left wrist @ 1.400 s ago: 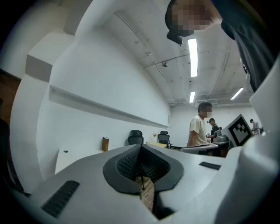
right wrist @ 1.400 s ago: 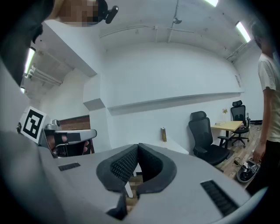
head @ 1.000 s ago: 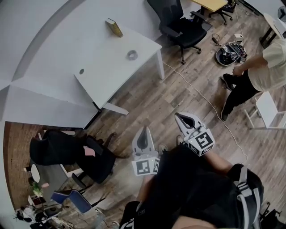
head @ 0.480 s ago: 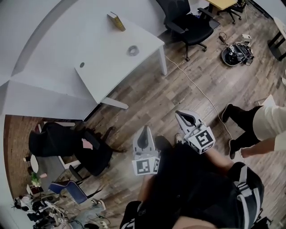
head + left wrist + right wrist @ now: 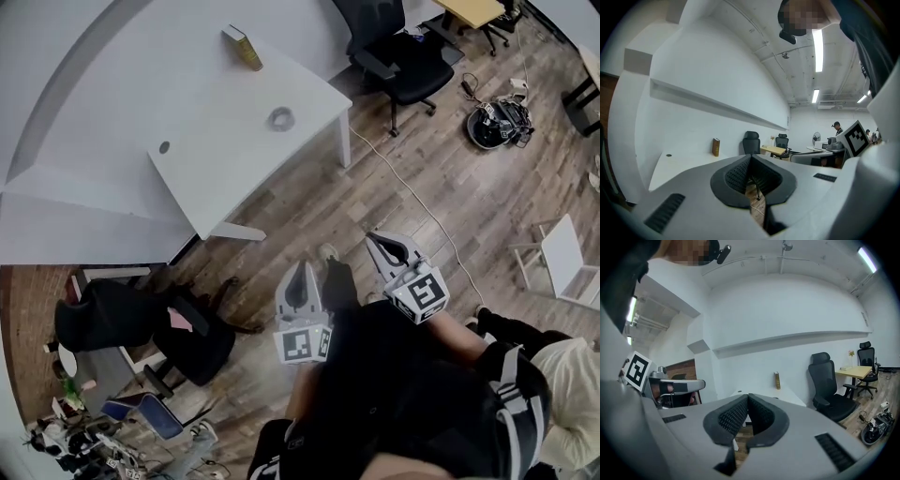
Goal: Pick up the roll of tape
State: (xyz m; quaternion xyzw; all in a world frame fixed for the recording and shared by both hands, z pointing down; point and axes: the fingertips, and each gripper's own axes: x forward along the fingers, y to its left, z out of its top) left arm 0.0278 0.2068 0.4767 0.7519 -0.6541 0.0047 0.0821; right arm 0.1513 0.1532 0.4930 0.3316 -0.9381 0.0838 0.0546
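The roll of tape (image 5: 280, 118), a small grey ring, lies flat on the white desk (image 5: 216, 141) near its right end, far ahead of both grippers. My left gripper (image 5: 300, 270) hangs over the wood floor, well short of the desk, its jaws shut on nothing. My right gripper (image 5: 378, 242) is beside it to the right, also shut and empty. In the left gripper view the closed pads (image 5: 751, 161) meet in front of the desk (image 5: 679, 164). In the right gripper view the closed pads (image 5: 748, 399) hide most of the desk (image 5: 780, 393); the tape is not visible there.
A brown book (image 5: 242, 47) stands at the desk's far edge. A black office chair (image 5: 398, 52) sits right of the desk, another dark chair (image 5: 141, 323) at left. A white cable (image 5: 422, 206) crosses the floor. A person (image 5: 553, 384) stands at lower right.
Both grippers have come forward toward the desk, which now sits lower and closer in the head view. The person at the right has shifted from upper right to the lower right.
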